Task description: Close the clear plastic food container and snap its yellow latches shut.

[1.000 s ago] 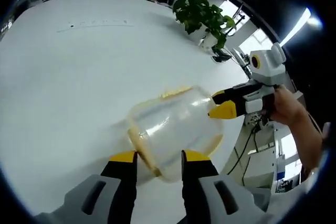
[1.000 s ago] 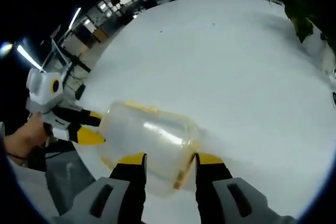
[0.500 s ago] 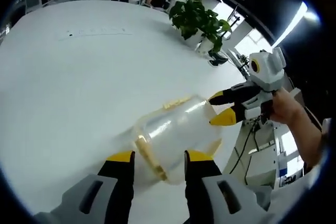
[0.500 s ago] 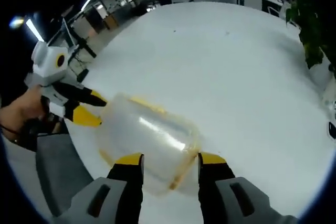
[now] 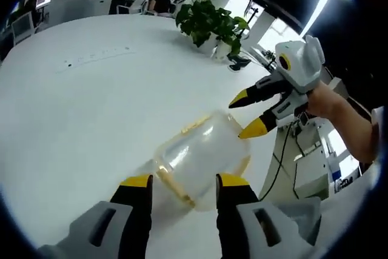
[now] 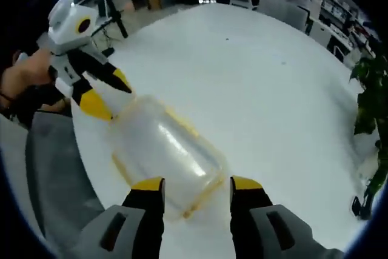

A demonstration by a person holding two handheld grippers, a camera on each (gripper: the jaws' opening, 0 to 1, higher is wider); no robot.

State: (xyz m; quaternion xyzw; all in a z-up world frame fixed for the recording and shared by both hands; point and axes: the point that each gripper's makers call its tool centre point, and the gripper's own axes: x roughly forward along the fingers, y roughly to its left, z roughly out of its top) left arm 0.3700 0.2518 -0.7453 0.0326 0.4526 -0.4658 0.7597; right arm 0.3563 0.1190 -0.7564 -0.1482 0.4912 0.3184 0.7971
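Container [image 5: 203, 159] latches blurred, indistinct

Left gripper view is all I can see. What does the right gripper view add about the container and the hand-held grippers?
Observer: There the left hand-held gripper shows from outside, jaws apart, tips at one end of the clear container.
Operator: Who's holding it?
Observer: A person's hand grips it, out past the table's edge.
Operator: And the right one?
Observer: The right hand-held gripper has its jaws apart, one on each side of the container's other end.
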